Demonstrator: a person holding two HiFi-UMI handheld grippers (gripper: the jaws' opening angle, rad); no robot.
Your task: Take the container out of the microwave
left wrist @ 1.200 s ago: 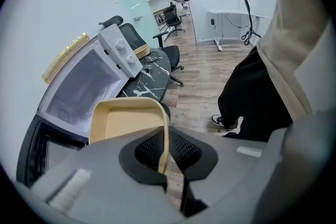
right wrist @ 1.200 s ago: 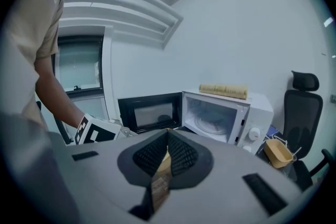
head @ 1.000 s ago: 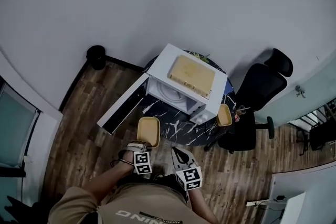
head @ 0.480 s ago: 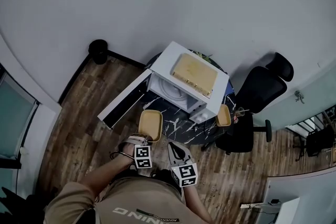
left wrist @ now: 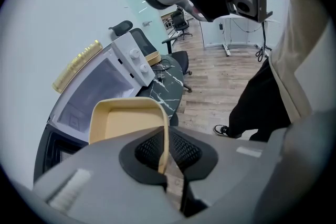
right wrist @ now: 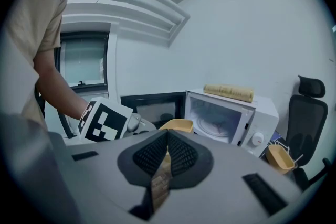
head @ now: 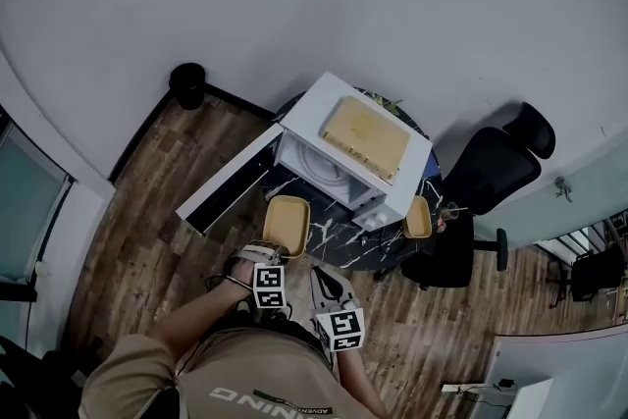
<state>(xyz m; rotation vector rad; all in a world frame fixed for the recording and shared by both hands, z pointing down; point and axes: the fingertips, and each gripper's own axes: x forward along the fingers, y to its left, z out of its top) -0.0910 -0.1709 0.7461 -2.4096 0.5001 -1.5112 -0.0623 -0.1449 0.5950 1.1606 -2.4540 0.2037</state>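
The left gripper (left wrist: 167, 153) has its jaws closed on the near wall of the yellow container (left wrist: 125, 122), with the thin rim pinched between the two black pads, so the container hangs off the front of the tool. From that grip the container's long axis runs straight away from the gripper towards the microwave (head: 312, 111), open side up and apparently empty. It is already outside the cavity. In the head view it sits in front of the oven's mouth, just beside the swung-out door (head: 224, 183) and over the near edge of the dark marbled table (head: 339, 235). Whether its base touches the tabletop cannot be told. The right gripper (right wrist: 167, 157) has its pads together with nothing between them and is carried to the right of the left one, closer to the person's body, so the left is the nearer and the only one engaged. The likely next move is to set the container down, which depends on the free stretch of table lying just ahead of and below it. A second yellow container (head: 419, 216) stands at the table's far right, well apart. A flat yellow slab (head: 366, 135) lies on top of the microwave, and a black chair (head: 486, 167) stands beyond it.
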